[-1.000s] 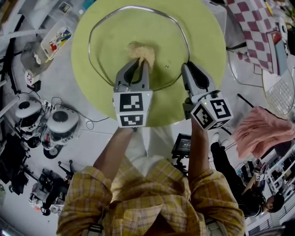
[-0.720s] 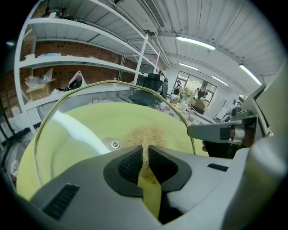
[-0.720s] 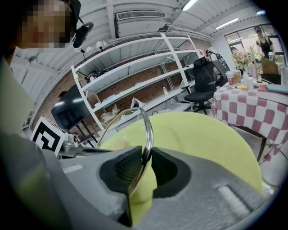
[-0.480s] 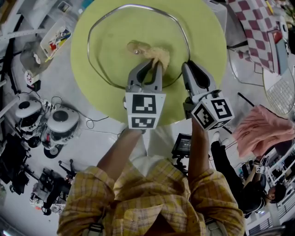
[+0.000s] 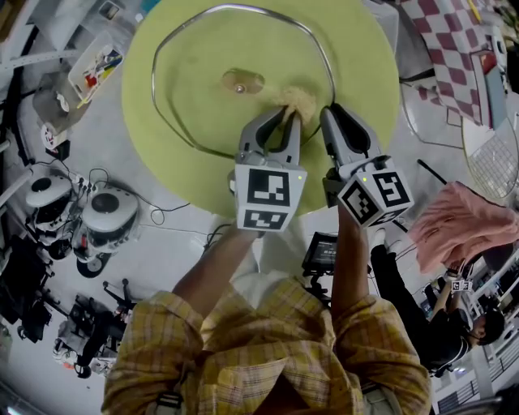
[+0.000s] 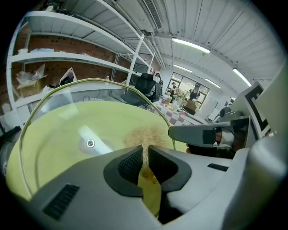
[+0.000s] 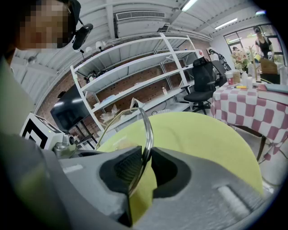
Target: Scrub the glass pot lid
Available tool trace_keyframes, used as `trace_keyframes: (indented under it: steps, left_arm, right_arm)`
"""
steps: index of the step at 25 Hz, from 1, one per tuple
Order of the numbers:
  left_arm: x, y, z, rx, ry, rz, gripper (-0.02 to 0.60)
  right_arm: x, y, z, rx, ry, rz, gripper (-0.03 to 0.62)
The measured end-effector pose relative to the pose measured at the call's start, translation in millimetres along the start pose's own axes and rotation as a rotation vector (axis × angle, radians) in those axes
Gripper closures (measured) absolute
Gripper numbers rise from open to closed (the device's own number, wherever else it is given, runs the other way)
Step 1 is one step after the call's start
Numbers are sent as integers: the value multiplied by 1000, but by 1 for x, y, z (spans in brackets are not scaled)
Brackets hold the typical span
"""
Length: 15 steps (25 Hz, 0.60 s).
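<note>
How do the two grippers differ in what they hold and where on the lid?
The left gripper pinches a tan scrubber; the right gripper clamps the lid by its metal rim. The left gripper reaches inside the rim, the right gripper sits at the edge. Both have jaws shut on something.

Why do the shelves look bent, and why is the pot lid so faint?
Right gripper view: the wide-angle lens bows the shelves. Head view: the glass pot lid is clear, so only its metal rim stands out against the green table.
</note>
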<state>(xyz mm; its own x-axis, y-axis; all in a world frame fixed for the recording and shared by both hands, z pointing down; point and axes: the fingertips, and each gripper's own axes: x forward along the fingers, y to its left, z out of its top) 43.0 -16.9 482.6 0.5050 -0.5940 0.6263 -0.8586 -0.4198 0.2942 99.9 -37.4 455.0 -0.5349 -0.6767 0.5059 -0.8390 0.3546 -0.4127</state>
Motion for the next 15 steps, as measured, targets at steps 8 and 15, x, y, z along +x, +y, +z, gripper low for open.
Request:
trace_keyframes:
  steps: [8, 15]
  left_arm:
    - [-2, 0, -1, -3, -3, -3, 538]
    - [-1, -5, -1, 1, 0, -15, 538]
  right_arm:
    - [1, 2, -1, -5, 0, -1, 528]
    - [1, 2, 0, -7, 4, 4, 528]
